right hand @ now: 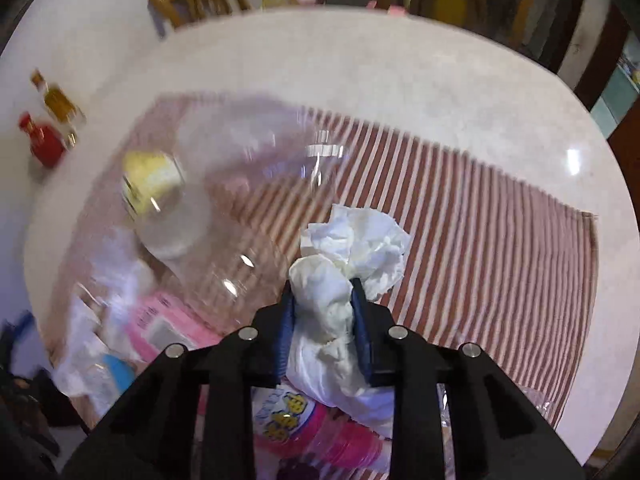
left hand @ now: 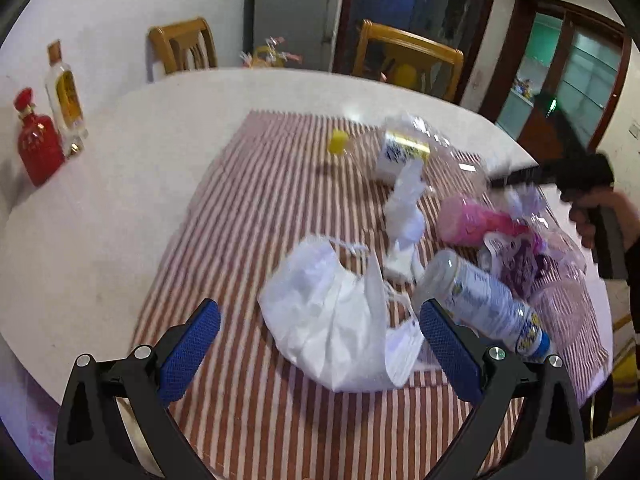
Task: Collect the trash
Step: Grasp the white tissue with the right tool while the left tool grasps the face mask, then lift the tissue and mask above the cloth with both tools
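Observation:
Trash lies on a red-striped cloth (left hand: 256, 208). My left gripper (left hand: 320, 336) is open, its blue pads on either side of a white plastic bag (left hand: 340, 320). Beside the bag lie a clear bottle with a blue label (left hand: 484, 304), a pink bottle (left hand: 472, 222), crumpled white tissue (left hand: 404, 216) and a large clear bottle with a yellow cap (left hand: 400, 152). My right gripper (right hand: 324, 300) is shut on a wad of white tissue (right hand: 348, 264), held above the pink bottle (right hand: 316, 424). The large clear bottle (right hand: 168, 200) is blurred at its left. The right gripper shows at the right of the left wrist view (left hand: 520, 178).
A red bottle (left hand: 36, 144) and a clear bottle of amber liquid (left hand: 66, 100) stand at the table's far left. Two wooden chairs (left hand: 184, 46) stand behind the round white table (left hand: 80, 220). A clear plastic wrapper (left hand: 560, 256) lies at the right.

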`<state>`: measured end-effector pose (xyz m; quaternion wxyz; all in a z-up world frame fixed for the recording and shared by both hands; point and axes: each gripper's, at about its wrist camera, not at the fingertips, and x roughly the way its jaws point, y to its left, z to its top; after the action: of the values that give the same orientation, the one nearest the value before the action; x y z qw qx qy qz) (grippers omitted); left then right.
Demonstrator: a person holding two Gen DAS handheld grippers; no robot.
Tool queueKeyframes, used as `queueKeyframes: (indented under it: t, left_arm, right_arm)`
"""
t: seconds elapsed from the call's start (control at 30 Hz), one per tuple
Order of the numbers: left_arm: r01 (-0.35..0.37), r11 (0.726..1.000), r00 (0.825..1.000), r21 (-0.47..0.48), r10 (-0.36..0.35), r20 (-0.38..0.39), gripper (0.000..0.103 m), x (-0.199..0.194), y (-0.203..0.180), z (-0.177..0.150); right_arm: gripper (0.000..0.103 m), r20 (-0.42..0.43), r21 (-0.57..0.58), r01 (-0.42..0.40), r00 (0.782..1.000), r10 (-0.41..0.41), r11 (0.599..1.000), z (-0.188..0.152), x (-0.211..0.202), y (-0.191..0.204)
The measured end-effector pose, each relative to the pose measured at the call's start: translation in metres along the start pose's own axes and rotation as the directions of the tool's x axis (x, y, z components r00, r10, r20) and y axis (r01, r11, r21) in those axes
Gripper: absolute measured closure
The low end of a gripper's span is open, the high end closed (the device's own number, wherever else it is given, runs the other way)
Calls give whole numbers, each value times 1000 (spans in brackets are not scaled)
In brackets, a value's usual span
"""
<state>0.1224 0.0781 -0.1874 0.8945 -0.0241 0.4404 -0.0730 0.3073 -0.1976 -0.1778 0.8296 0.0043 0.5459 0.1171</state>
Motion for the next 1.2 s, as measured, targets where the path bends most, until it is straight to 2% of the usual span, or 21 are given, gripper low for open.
queueKeyframes:
  t: [0.1, 0.17, 0.23, 0.33, 0.37, 0.43, 0.47, 0.5, 0.53, 0.57, 0.6, 0.67, 0.77, 1.2]
  left_arm:
    - [36, 999, 998, 37, -34, -52, 6, 6, -3, -6]
    - [26, 994, 996, 105, -17, -90, 6, 12, -11, -12]
    - [-10, 981, 995, 192, 30, -100, 6, 15, -21, -17]
    - [-120, 923, 989, 365, 145, -42, 6, 21, -39, -26]
    - [-167, 887, 982, 431, 189, -10, 7, 27, -47, -28]
    - [-191, 859, 977, 475, 214, 6, 13, 37, -54, -26]
    - [-176, 862, 979, 475, 204, -7, 19, 43, -54, -22]
    - [-149, 873, 982, 464, 185, -33, 40, 48, -53, -20]
    - [-98, 900, 986, 425, 146, -80, 75, 55, -49, -15]
    - [-71, 918, 987, 389, 120, -103, 90, 58, -45, -12]
    - [-52, 937, 990, 345, 95, -108, 97, 58, -40, -9]
    - [21, 960, 996, 278, 6, -94, 97, 50, -32, -4]
    - [47, 969, 997, 244, -31, -67, 97, 41, -27, 1]
    - [-2, 963, 1000, 268, -3, 18, 97, 5, -35, 18]
  right_arm:
    - [75, 75, 37, -3, 997, 0, 999, -1, -26, -6]
    - [74, 107, 57, -19, 994, 12, 998, 0, -40, -10]
    - [74, 134, 71, -42, 990, 32, 997, 0, -53, -12]
    - [73, 155, 67, -55, 987, 44, 996, 6, -62, -9]
    - [73, 159, 65, -59, 986, 48, 996, 7, -64, -8]
    - [72, 171, 63, -79, 983, 67, 995, 8, -70, -8]
    - [72, 176, 63, -85, 982, 73, 994, 9, -68, -8]
    - [72, 183, 62, -90, 980, 78, 994, 9, -71, -8]
    - [71, 188, 64, -90, 979, 76, 994, 9, -73, -8]
    - [71, 190, 67, -90, 979, 75, 994, 10, -72, -7]
    - [71, 192, 69, -90, 979, 75, 993, 11, -70, -8]
    - [71, 197, 75, -88, 978, 71, 993, 10, -72, -9]
    - [71, 200, 82, -86, 977, 68, 993, 8, -70, -9]
    - [71, 190, 74, -105, 978, 90, 992, 3, -68, -4]
